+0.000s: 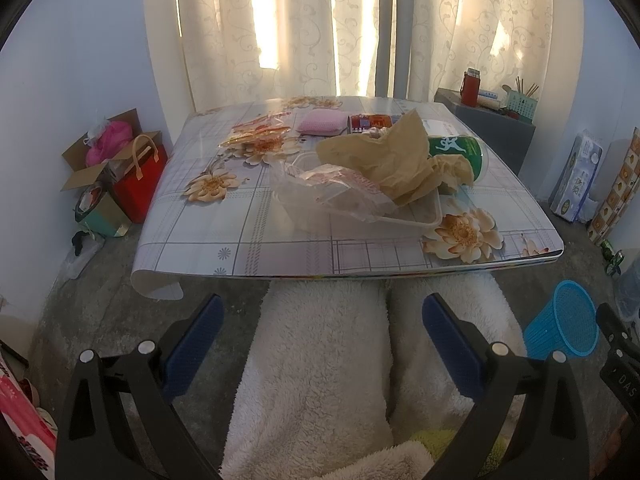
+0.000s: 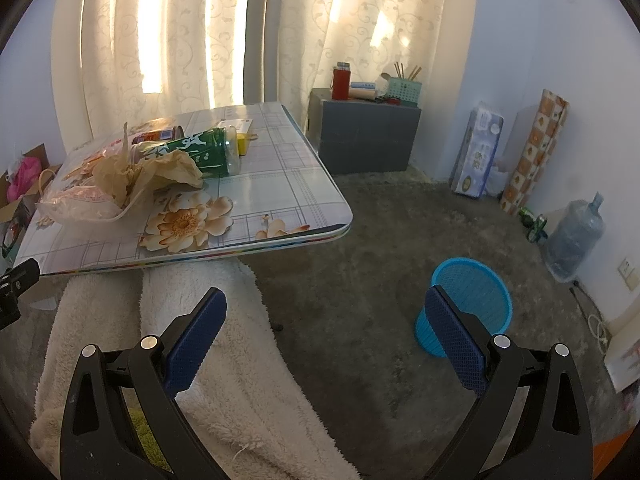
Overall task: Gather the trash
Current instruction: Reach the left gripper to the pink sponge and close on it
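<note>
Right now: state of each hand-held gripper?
Left hand-held gripper: open, holding nothing, short of the table.
Right hand-held gripper: open, holding nothing, above the floor.

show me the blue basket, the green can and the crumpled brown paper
blue basket (image 2: 480, 280), right wrist view, on its mesh rim.
green can (image 2: 200, 148), right wrist view, on its side wall.
crumpled brown paper (image 1: 384, 156), left wrist view, on its middle fold.

A home room: curtains (image 1: 280, 20), floral-clothed table (image 1: 240, 232).
</note>
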{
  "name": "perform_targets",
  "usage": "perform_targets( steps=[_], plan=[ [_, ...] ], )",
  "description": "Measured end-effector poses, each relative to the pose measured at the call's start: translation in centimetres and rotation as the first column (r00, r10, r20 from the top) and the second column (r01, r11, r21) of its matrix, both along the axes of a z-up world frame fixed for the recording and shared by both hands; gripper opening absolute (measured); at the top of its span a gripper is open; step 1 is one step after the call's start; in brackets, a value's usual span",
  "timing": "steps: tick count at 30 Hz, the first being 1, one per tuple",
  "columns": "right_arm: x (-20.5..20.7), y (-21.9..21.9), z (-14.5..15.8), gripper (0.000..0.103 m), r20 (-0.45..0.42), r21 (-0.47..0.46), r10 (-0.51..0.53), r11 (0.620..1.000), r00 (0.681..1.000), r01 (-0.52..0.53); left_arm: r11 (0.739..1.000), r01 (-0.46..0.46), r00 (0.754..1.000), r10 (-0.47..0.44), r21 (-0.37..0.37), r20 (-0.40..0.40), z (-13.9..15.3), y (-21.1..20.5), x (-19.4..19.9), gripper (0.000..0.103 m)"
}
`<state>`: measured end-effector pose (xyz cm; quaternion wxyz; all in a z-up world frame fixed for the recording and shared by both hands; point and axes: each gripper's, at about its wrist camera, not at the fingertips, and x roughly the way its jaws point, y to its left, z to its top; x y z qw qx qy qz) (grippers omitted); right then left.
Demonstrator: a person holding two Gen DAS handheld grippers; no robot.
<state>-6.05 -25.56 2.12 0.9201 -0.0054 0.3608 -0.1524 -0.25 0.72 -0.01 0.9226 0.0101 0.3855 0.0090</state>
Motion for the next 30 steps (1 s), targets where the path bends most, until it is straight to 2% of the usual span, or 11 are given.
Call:
perform_targets(
  steps=[6, 13, 17, 21, 25, 30],
  plan=[
    [0.8, -0.4, 0.2, 0.095, 0.019, 0.004, -0.010, 1.000, 1.000, 0.010, 1.000, -0.028, 1.000, 0.028, 0.008, -0.004, -0.1, 0.8, 0.7, 0.097],
    [4.7, 0.3, 1.4, 0.095, 0.077, 0.003, 0.029, 1.000, 0.997, -0.030, 0.998, -0.060, 0.998, 0.060, 0.001, 0.012, 0.4, 3.2, 3.6, 0.097],
    [7.0, 0.9, 1.7, 0.095, 0.108, 0.049, 0.110, 0.992, 0.988, -0.116, 0.995, -0.081, 0.995, 0.085, -0.064, 0.051, 0.5, 5.1, 4.9, 0.097],
    [9.3, 1.4, 2.0, 0.095, 0.166, 0.138, 0.227, 0.958, 0.960, -0.251, 0.987, -0.022, 0.996, 0.036, -0.161, 0.084, 0.4, 6.8, 6.2, 0.097],
    [11.3, 2.2, 2.3, 0.095, 0.204, 0.176, 0.315, 0.920, 0.927, -0.351, 0.978, -0.016, 0.994, 0.039, -0.208, 0.105, 0.2, 7.9, 7.1, 0.097],
    [13.9, 2.9, 1.7, 0.095, 0.167, 0.225, 0.366, 0.890, 0.915, -0.397, 0.966, -0.001, 0.992, 0.034, -0.259, 0.123, 0.3, 9.2, 8.1, 0.097]
  ],
)
